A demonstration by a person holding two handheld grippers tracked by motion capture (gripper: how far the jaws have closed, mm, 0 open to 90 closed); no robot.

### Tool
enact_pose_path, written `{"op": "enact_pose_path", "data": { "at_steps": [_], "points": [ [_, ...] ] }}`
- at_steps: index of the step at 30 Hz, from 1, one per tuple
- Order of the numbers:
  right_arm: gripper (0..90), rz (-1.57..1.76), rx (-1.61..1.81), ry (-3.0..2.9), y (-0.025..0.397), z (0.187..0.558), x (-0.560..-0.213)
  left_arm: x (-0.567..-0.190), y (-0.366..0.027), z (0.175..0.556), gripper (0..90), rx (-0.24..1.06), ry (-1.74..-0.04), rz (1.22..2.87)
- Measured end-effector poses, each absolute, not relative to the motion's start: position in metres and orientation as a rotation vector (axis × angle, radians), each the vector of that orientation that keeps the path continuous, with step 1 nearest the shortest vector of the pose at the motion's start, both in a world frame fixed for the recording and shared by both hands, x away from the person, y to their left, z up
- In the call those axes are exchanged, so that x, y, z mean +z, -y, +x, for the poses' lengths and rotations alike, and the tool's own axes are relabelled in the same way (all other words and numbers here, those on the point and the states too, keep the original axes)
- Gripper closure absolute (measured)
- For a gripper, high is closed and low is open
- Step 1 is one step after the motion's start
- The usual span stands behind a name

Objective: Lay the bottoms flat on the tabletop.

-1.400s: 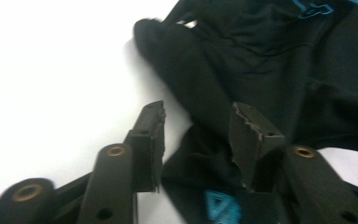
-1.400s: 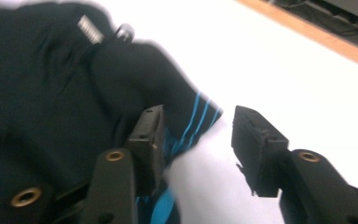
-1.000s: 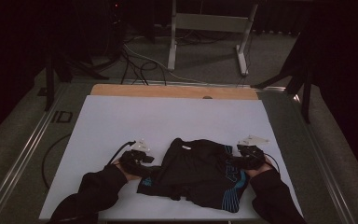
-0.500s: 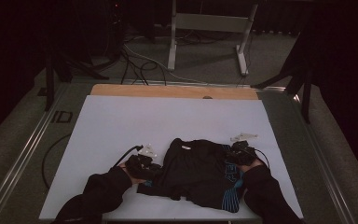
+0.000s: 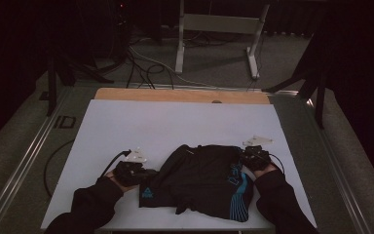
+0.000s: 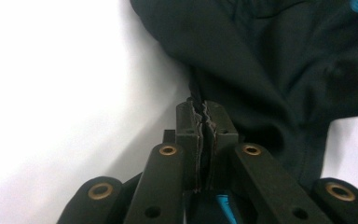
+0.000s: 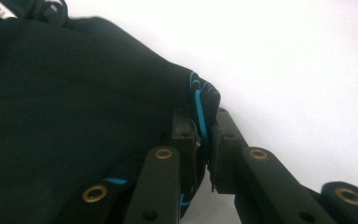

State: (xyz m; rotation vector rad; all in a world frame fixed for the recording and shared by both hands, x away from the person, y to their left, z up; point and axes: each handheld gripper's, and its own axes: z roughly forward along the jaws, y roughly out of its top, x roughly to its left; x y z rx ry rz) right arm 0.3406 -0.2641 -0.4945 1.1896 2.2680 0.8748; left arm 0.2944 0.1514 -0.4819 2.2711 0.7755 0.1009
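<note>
- The black shorts with blue trim lie crumpled on the near half of the white counter, between the two hands.
- The left gripper has its fingers clamped on a dark edge of the cloth; the right gripper pinches a fold at the blue stripe.
- To spread the garment well, I judge both grips should hold firm while the hands pull apart evenly, low over the counter.
- Watch the thin pinch on the left: a jerk could slip the hem free.
</note>
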Motion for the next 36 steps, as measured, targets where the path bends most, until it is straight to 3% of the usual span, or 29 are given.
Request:
{"op": "enact_pose_path", "data": {
  "at_steps": [5, 18, 29, 32, 36],
  "points": [
    [82.6, 1.173, 0.882, -2.223, 0.261, 0.343, -0.486, -0.469, -0.171, 0.277, 86.1, 0.157, -0.817, 2.252],
    [82.2, 1.157, 0.814, -2.333, 0.271, 0.324, -0.501, -0.485, -0.17, 0.228, 85.9, 0.0, -0.754, 2.336],
    [82.2, 1.169, 0.778, -2.328, 0.278, 0.32, -0.503, -0.478, -0.155, 0.238, 83.1, -0.043, -0.728, 2.311],
    [82.2, 1.165, 0.795, -2.321, 0.276, 0.321, -0.503, -0.466, -0.162, 0.264, 70.3, -0.011, -0.835, 2.233],
    [82.3, 1.159, 0.812, -2.311, 0.277, 0.321, -0.5, -0.463, -0.154, 0.281, 60.0, -0.045, -0.843, 2.196]
  ]
}}
